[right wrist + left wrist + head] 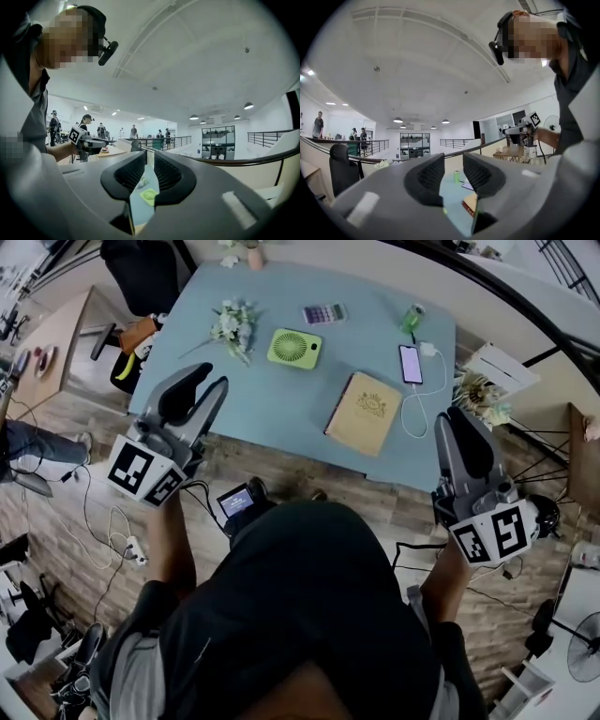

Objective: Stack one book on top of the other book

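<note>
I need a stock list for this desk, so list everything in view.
table: one, light blue, centre.
book: one, tan, table's front right.
fan: one, light green, left of the book.
calculator: one, purple-keyed, far side.
phone: one, black, beyond the book.
charger: one, white, beside the phone.
can: one, green, far right corner.
flower bunch: one, white, table's left.
second flower bunch: one, cream, past the table's right edge.
office chair: one, black, beyond the far left corner.
left claw: one, grey, open, empty, front left edge.
right claw: one, grey, barely open, empty, front right corner.
</note>
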The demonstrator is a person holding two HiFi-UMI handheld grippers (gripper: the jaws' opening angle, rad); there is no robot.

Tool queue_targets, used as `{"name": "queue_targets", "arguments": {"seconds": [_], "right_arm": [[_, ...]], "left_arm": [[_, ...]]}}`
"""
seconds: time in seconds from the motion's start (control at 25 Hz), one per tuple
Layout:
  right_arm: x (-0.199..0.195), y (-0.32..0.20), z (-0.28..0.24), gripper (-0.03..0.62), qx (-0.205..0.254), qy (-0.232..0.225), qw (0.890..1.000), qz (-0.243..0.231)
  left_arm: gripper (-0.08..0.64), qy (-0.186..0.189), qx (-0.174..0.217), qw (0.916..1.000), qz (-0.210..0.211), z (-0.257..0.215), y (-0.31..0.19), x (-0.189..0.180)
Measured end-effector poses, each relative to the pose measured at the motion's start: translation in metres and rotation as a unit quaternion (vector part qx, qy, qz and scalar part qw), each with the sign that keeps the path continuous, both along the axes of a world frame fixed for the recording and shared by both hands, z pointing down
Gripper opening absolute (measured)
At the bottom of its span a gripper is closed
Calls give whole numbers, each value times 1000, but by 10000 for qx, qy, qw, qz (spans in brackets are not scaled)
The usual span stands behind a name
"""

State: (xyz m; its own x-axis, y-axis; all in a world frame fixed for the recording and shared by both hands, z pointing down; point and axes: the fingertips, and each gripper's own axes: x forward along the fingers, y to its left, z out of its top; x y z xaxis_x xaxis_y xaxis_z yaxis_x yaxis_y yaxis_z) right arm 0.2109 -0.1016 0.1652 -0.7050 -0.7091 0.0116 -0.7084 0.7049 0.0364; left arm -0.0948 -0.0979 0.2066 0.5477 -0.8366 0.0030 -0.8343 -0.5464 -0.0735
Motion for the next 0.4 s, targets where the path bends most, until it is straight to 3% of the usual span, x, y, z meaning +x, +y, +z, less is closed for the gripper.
{"name": "queue_targets", "arguments": {"seconds": [0.4], "right_arm": [[5, -2, -2, 64, -41, 39, 10000, 21]], "left_arm": [[178, 51, -101, 9999, -57, 7, 9, 2]]}}
